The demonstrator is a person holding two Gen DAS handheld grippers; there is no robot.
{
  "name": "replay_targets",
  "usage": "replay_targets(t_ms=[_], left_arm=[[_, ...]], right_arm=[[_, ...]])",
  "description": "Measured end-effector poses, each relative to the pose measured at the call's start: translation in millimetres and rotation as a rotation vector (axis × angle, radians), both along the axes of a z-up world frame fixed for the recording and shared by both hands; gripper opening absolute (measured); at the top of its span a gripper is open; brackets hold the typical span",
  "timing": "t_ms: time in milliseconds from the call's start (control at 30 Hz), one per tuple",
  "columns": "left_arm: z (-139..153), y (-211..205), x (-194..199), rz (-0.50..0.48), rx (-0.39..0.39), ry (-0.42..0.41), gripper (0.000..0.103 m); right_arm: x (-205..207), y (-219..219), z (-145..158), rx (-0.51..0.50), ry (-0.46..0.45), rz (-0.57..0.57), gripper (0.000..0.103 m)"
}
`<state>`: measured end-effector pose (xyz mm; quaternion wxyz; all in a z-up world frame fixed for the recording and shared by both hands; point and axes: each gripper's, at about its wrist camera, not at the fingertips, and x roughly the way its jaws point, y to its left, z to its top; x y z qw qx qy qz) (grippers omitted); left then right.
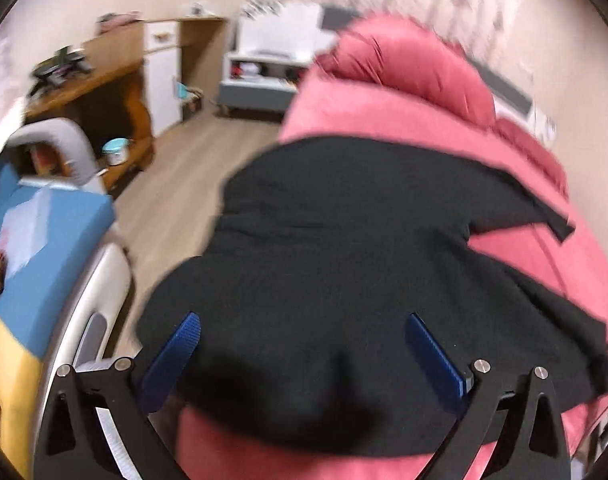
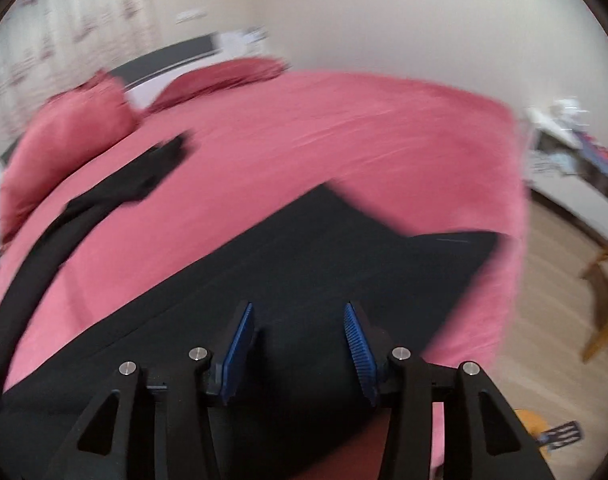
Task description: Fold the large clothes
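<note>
Over on the left wrist view, the left gripper stands spread wide above the black garment, its blue pads clear of the cloth and pinching nothing. That garment lies sprawled on the pink bedspread, a near fold bulging up between the fingers and its left edge drooping towards the wooden floor. It looks soft, thick and limp, likely light enough but floppy, so I would take it at a hem or corner rather than the middle. Across the room a small pale-blue pot sits on a low shelf; what is inside I cannot tell.

From the right wrist view, the right gripper is partly open, pads apart with black cloth lying under and between them but not pressed. The garment spreads flat here, and one long sleeve trails off towards the pink pillows. That sleeve will likely drag and twist if lifted alone; gripping near the shoulder seam seems safer. No container shows clearly in this view.
</note>
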<state>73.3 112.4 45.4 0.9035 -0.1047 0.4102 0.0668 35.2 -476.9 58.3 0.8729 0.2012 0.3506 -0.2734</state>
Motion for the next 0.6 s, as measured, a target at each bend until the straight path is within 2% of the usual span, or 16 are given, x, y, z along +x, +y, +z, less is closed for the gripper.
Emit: replay_targets(t_ms=[100, 167, 300, 400, 433, 500, 600], left_arm=[[-10.0, -18.8, 35.7, -0.032, 0.036, 0.02, 0.103], [-17.3, -28.2, 55.6, -0.028, 0.066, 0.003, 0.103], [-39.4, -36.1, 87.6, 0.004, 0.107, -0.005, 0.103], [-67.6, -34.8, 96.6, -0.009, 0.108, 0.046, 0.103], [-74.7, -33.0, 95.3, -0.013, 0.093, 0.041, 0.103], [-74.0, -30.8, 89.9, -0.012, 0.076, 0.005, 0.103], [-76.2, -30.1, 91.7, -0.017, 0.059, 0.009, 0.103]], right_arm=[[23.2, 25.8, -6.6, 0.024, 0.022, 0.105, 0.048], [39.6, 39.7, -5.4, 0.032, 0.032, 0.169, 0.048], [69.0, 49.3, -6.2, 0.077, 0.055, 0.233, 0.048], [93.6, 47.6, -9.1, 0.138, 0.057, 0.255, 0.048], [94.2, 50.5, -9.9, 0.151, 0.061, 0.263, 0.048], [122.3, 44.7, -10.1, 0.172, 0.077, 0.275, 0.048], [159.7, 30.6, -10.5, 0.196, 0.066, 0.269, 0.048]])
